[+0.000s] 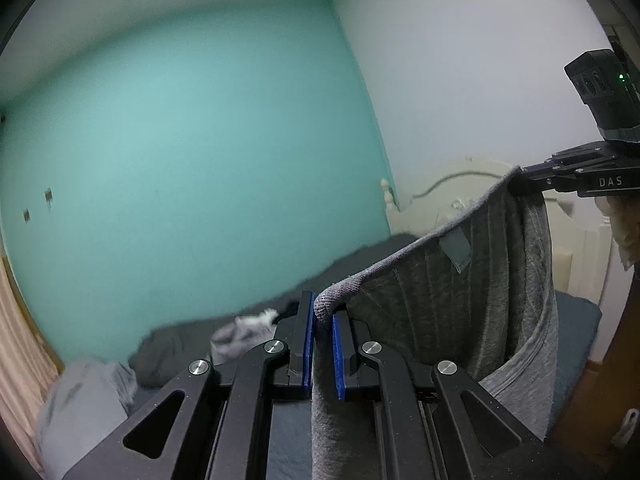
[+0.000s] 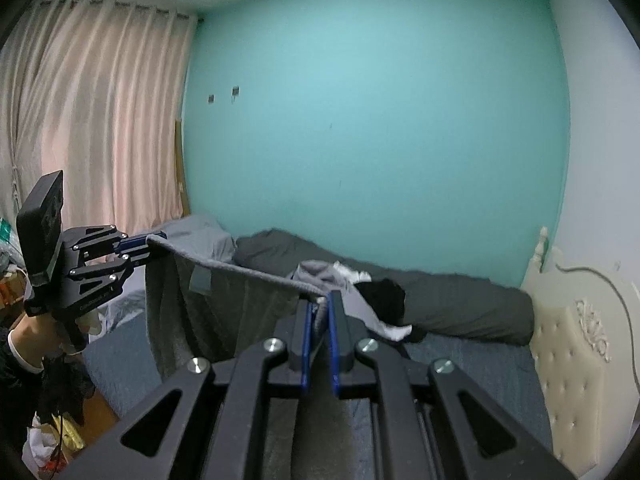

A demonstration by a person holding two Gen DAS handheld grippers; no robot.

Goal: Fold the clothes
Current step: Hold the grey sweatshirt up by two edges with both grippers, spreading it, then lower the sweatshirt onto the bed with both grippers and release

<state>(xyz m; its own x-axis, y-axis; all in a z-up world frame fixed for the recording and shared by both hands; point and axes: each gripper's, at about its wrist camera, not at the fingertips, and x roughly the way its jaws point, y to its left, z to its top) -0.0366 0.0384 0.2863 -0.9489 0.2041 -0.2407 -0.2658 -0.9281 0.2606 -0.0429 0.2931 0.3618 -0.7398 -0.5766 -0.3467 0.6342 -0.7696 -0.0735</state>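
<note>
Over the bed: grey garment hangs in the air, strung by its top edge between the two grippers, well clear of the bed below.
Left gripper: blue pads clenched on one top corner of the garment, cloth bunched between them and trailing down over the linkage.
Middle: top edge sags a bit between the grips; grey tag hangs just under it, body of the cloth drapes loose and curls in on itself.
Right gripper: pinched on the other top corner, only a thin bit of edge showing between the pads.
Doing it well: I'd say pull the two grips apart so the edge goes taut and level, let the body hang flat, then lower it onto a bare patch of bed. Right grip looks shallow, so no jerking or that corner could slip.
Other laundry: pale and black clothes heaped on the dark quilt near the wall.
Writing: "DAS" in pale letters on the right gripper's side, seen from the left camera. Lettering on the left gripper's body is too small to read. Tag looks blank.
</note>
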